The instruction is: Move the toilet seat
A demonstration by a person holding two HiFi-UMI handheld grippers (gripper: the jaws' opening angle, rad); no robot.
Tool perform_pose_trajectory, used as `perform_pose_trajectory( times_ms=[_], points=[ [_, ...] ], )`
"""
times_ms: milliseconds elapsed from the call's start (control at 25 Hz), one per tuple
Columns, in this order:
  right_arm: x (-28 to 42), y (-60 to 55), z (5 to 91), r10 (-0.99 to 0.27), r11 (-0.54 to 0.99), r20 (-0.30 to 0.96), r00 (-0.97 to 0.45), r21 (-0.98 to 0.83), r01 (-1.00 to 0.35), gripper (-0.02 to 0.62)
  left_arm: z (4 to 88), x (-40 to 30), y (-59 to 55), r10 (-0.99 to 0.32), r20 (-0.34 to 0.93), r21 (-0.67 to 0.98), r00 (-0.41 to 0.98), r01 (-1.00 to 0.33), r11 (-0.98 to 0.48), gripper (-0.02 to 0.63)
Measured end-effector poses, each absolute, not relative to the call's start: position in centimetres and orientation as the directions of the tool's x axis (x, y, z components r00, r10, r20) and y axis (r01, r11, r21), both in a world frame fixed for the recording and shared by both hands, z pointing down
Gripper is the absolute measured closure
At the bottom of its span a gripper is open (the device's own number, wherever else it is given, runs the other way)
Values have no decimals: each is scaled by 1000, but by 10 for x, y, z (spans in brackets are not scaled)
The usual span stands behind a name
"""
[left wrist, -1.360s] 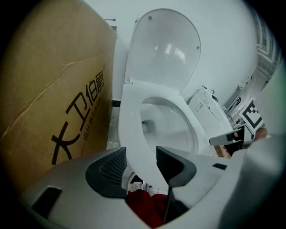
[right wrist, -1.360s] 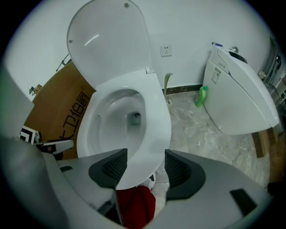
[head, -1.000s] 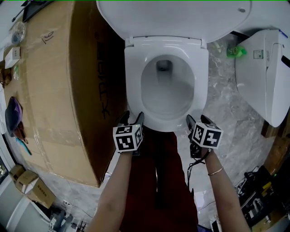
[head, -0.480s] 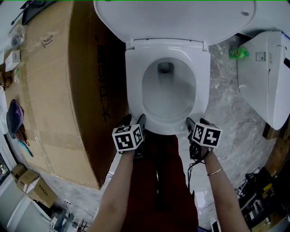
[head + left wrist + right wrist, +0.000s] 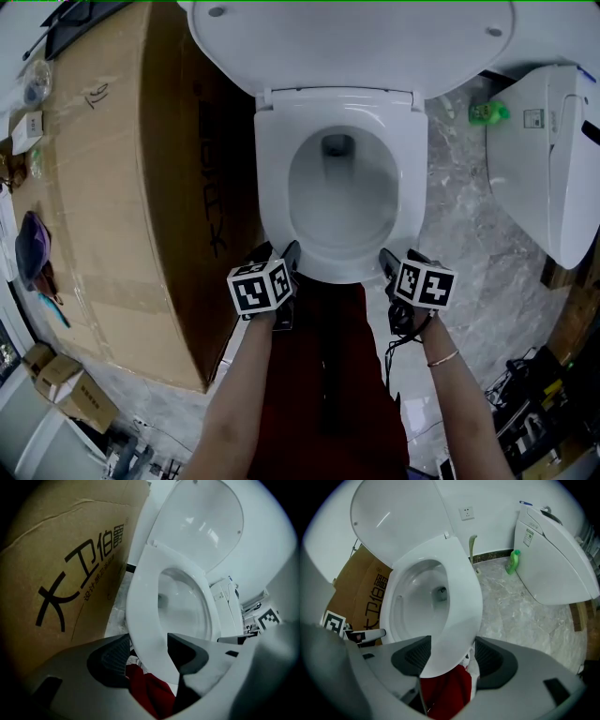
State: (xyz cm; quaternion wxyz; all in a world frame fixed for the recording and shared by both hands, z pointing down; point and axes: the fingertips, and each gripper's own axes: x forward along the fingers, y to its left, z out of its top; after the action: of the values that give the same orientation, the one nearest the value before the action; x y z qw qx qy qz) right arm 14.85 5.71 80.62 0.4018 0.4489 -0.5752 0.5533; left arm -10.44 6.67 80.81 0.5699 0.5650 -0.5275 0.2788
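Right, the toilet seat [image 5: 272, 178] is lying flat on the bowl rim, with the lid [image 5: 352, 42] standing up behind it. Both grippers are sitting at the seat's front edge: left gripper [image 5: 278, 251] at front-left, right gripper [image 5: 401, 258] at front-right.

Left jaws have just been opening and are now standing wide. The seat's front lip is showing in the gap between the pads [image 5: 110, 658], and I'm not seeing them pressing on it. Right jaws are likewise standing apart with the lip sitting between them, no clamp showing. So nothing is being gripped yet.

Handling, my read: the seat is looking like rigid moulded plastic. It's glossy, so likely slippery under the pads, and fairly light. It's pivoting on the hinge [image 5: 337, 91] at the back, so it's going to swing in an arc, not slide. The front lip is looking like the best hold, being farthest from the hinge. Letting go mid-swing is risking a slam.

Containers: the bowl [image 5: 309, 187] is showing only its drain opening, and I can't tell the water level. The cardboard box [image 5: 103, 187] just beside the toilet is sitting closed, contents hidden. A green bottle [image 5: 487, 111] is standing on the floor near a white fixture [image 5: 548, 159].
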Motion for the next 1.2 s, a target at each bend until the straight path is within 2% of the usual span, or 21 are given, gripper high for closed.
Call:
perform_pose_trajectory(
  times_ms=[560,1200],
  points=[
    [150,52,724,-124,-41,943,-310,-317,-947,310,732,-104,67,-260,922,325,287,-939,116,371],
    [148,17,628,-220,-37,913,-345,-361,-932,310,643,-105,36,-283,916,333,285,-932,140,370]
  ],
)
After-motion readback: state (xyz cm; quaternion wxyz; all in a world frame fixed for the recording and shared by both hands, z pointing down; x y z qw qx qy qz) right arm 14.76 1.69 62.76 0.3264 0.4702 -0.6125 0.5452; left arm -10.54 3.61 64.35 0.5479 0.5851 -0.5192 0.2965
